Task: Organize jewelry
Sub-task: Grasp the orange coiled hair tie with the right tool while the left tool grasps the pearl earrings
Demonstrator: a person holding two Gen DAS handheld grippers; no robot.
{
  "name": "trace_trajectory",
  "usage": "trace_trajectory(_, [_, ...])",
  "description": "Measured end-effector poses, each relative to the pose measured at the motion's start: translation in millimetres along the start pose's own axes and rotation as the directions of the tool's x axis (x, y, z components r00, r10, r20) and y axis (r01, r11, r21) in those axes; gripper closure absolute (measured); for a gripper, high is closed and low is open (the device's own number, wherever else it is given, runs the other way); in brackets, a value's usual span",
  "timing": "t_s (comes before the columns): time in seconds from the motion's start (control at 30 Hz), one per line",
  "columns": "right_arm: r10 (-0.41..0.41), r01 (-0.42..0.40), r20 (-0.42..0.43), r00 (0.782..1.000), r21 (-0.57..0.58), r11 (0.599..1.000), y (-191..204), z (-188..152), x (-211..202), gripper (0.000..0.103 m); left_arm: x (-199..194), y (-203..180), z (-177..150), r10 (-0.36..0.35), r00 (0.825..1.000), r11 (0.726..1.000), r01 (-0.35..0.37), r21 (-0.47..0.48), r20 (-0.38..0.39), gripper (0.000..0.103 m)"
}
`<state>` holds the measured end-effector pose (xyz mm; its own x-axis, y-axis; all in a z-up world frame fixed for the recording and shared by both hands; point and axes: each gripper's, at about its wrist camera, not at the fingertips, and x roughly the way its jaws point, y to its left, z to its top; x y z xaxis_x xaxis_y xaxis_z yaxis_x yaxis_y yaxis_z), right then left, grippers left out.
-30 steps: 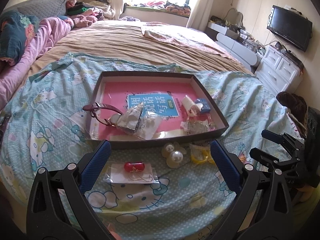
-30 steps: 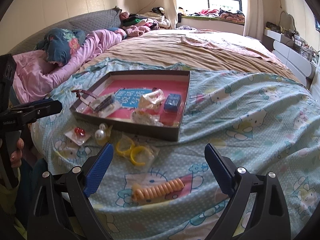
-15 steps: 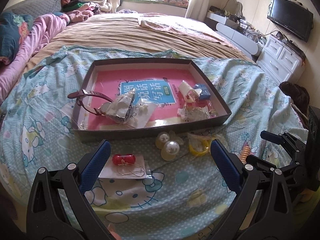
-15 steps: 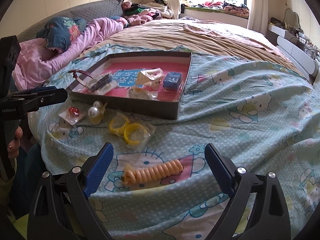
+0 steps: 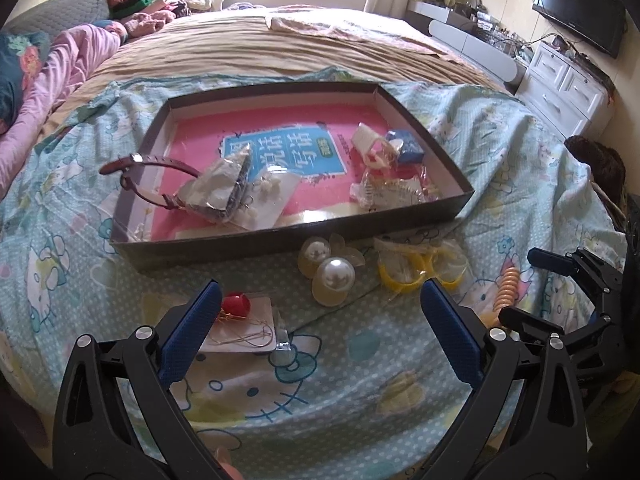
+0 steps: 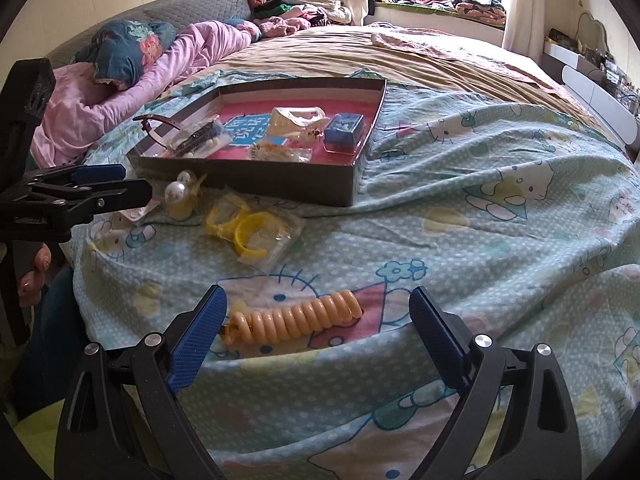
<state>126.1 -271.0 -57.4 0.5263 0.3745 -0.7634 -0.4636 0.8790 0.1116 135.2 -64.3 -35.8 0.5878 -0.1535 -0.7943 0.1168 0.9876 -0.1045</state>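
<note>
A dark shallow box (image 5: 288,248) with a pink floor sits on the patterned sheet. It holds a brown-strap watch (image 5: 160,168), a blue case (image 5: 406,146) and several bagged pieces. In front of it lie a red-bead card (image 5: 240,320), two pearl pieces (image 5: 334,278), bagged yellow bangles (image 5: 420,272) and an orange coil band (image 6: 292,318). My left gripper (image 5: 320,292) hovers low with its jaws closing. The pearl pieces and the card lie between them, untouched. My right gripper (image 6: 318,298) is open, and the coil band lies between its fingers.
A pink quilt (image 6: 120,92) and pillows are piled at the bed's far left. White drawers (image 5: 568,88) and a TV (image 5: 580,24) stand to the right. The bed's near edge runs just under both grippers. A person's hand (image 6: 34,276) holds the left gripper (image 6: 120,182).
Both grippers have sunk toward the sheet, so the loose pieces look larger and closer. The red-bead card now sits by the left finger, and the coil band lies between the right fingers.
</note>
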Motion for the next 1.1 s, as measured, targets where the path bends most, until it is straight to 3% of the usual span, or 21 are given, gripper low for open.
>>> trace_trajectory(0.27, [0.017, -0.017, -0.007, 1.000, -0.005, 1.000, -2, -4, 5, 0.011, 16, -4, 1, -0.003, 1.000, 1.000, 0.003, 0.008, -0.023, 0.054])
trace_trajectory(0.63, [0.000, -0.002, -0.020, 1.000, -0.074, 0.997, 13, -10, 18, 0.005, 38, -2, 5, -0.004, 0.998, 1.000, 0.003, -0.016, -0.055, 0.055])
trace_trajectory(0.83, [-0.012, 0.012, 0.000, 1.000, -0.115, 0.993, 20, -11, 23, 0.006, 48, -4, 4, -0.005, 0.998, 1.000, 0.004, -0.009, -0.058, 0.066])
trace_trajectory(0.97, [0.011, -0.011, 0.000, 1.000, -0.108, 0.994, 18, -8, 24, 0.028, 47, -6, 3, 0.001, 0.999, 1.000, -0.001, 0.009, -0.046, 0.067])
trace_trajectory(1.1, [0.021, -0.021, 0.002, 1.000, -0.107, 0.994, 16, -6, 19, 0.032, 42, -7, 4, -0.022, 0.999, 1.000, 0.023, 0.009, -0.032, 0.067])
